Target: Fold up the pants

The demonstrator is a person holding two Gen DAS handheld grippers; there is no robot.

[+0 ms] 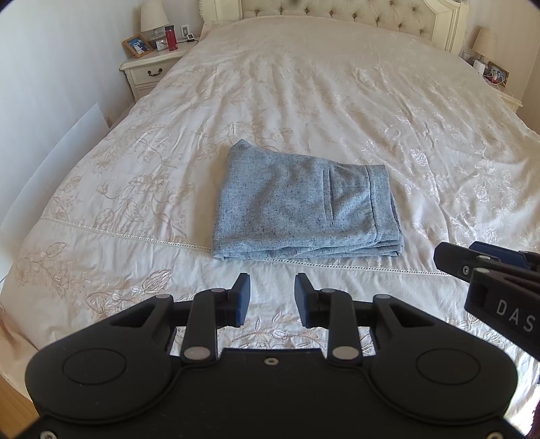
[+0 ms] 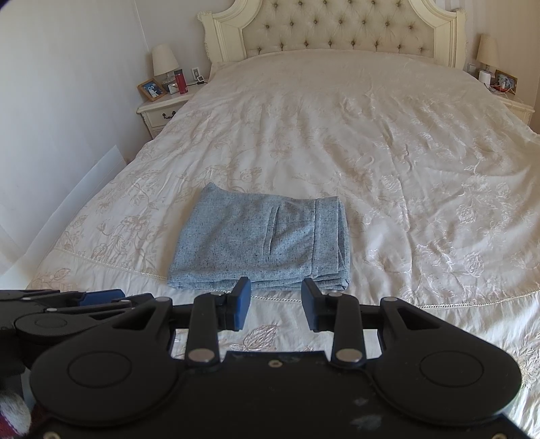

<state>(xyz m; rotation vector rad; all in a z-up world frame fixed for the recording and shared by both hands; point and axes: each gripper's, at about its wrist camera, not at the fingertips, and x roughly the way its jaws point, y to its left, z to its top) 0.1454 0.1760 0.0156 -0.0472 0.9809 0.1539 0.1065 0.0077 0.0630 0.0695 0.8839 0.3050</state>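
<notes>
The pants (image 1: 305,206) lie folded into a compact grey-blue rectangle on the bed (image 1: 337,101), near its foot end and a little left of the middle, with the stacked layers showing along the near edge and a pocket slit facing up. Their near edge sits right on the lace seam that runs across the cream, flower-embroidered cover. Nothing touches them. The left gripper (image 1: 272,299) hangs just short of the near edge, above the cover, its blue-padded fingers (image 1: 243,297) spread apart with bare cover showing between them. The right gripper (image 2: 276,304) hovers beside it, to its right, also short of the fabric, fingers (image 2: 312,307) likewise spread and holding nothing; from its own camera the tips overlap the pants' near edge only by line of sight. Each gripper shows at the edge of the other's view. Beyond the bed stands a tufted cream headboard (image 2: 337,27). On the left a nightstand (image 1: 148,67) carries a lamp (image 1: 153,18), a framed photo (image 1: 136,45) and a red bottle (image 1: 171,37); on the right another lamp (image 2: 487,49) stands among small items.
</notes>
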